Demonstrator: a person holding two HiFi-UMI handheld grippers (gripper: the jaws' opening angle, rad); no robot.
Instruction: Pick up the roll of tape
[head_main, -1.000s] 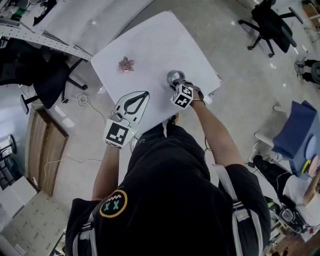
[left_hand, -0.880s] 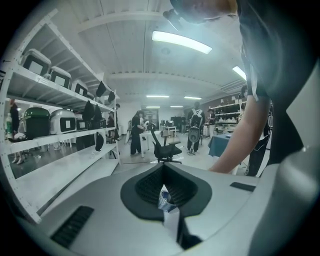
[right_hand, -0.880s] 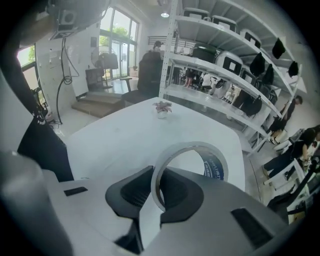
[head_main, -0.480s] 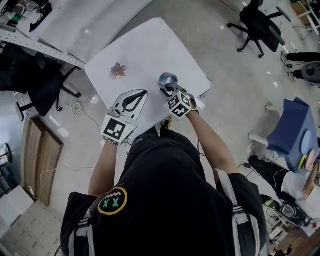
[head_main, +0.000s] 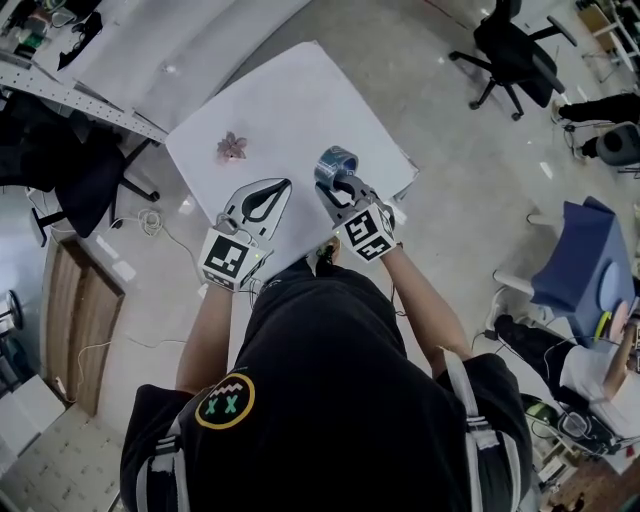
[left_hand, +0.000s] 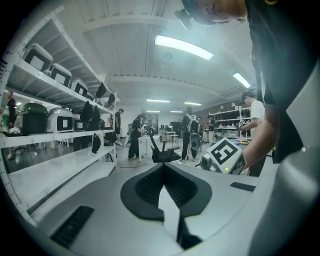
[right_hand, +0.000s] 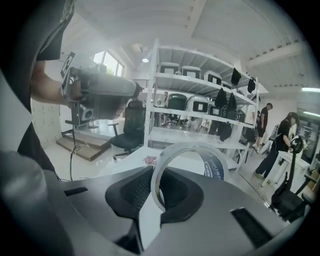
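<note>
The roll of tape (head_main: 337, 160), a pale ring with a blue printed inner face, hangs above the white table (head_main: 290, 90). My right gripper (head_main: 338, 181) is shut on its near wall, with the ring standing on edge beyond the jaws. In the right gripper view the roll of tape (right_hand: 218, 166) rises from between the black pads of the right gripper (right_hand: 156, 175). My left gripper (head_main: 286, 186) hovers over the table's near edge, left of the roll, with its tips together and nothing between them. The left gripper (left_hand: 163, 167) looks out level over the room.
A small pink flower-like thing (head_main: 231, 146) lies on the table's left part; it shows again as the pink thing (right_hand: 150, 160). Black office chairs (head_main: 515, 55) (head_main: 85, 165) stand on the floor around. Metal shelving (head_main: 60, 70) runs at the upper left. A blue chair (head_main: 580, 265) is at the right.
My right gripper has risen with the roll of tape, lifting it off the table and tipping it. The left gripper has stayed about where it was.
</note>
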